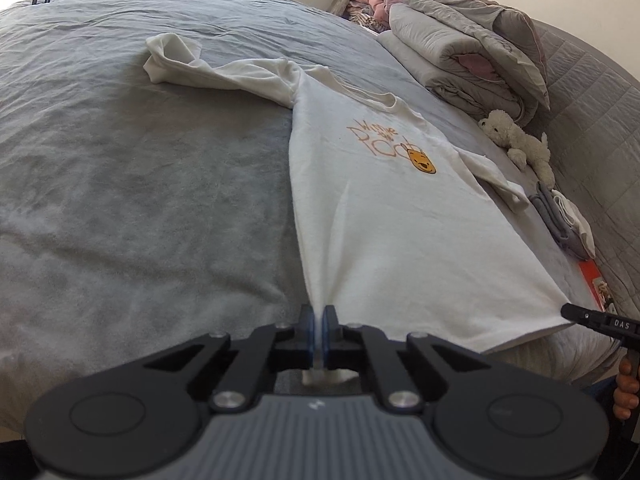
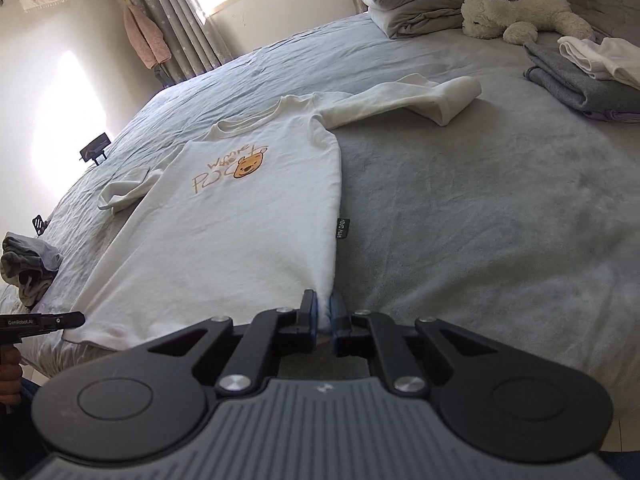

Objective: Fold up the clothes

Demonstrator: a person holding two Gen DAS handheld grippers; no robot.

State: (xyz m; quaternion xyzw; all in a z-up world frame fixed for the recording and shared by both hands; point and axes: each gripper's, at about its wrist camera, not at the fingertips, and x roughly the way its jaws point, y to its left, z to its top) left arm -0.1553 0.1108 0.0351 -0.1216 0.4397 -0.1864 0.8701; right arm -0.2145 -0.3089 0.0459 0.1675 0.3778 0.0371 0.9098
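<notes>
A white long-sleeved shirt (image 1: 400, 220) with an orange bear print lies face up on the grey bed (image 1: 140, 200), collar away from me. My left gripper (image 1: 319, 312) is shut on the hem's left corner. In the right wrist view my right gripper (image 2: 323, 304) is shut on the right hem corner of the shirt (image 2: 240, 232). Each gripper shows at the other view's edge: the right gripper (image 1: 568, 312) and the left gripper (image 2: 78, 318). One sleeve (image 1: 172, 60) reaches out far left with its cuff bunched. The other sleeve (image 2: 420, 96) stretches right.
Folded duvets (image 1: 460, 52) are stacked at the head of the bed beside a white plush toy (image 2: 520, 12). Folded grey and white clothes (image 2: 580, 76) lie at the right. A heap of clothes (image 2: 28, 268) sits at the left edge. A red book (image 1: 596, 280) lies near the right side.
</notes>
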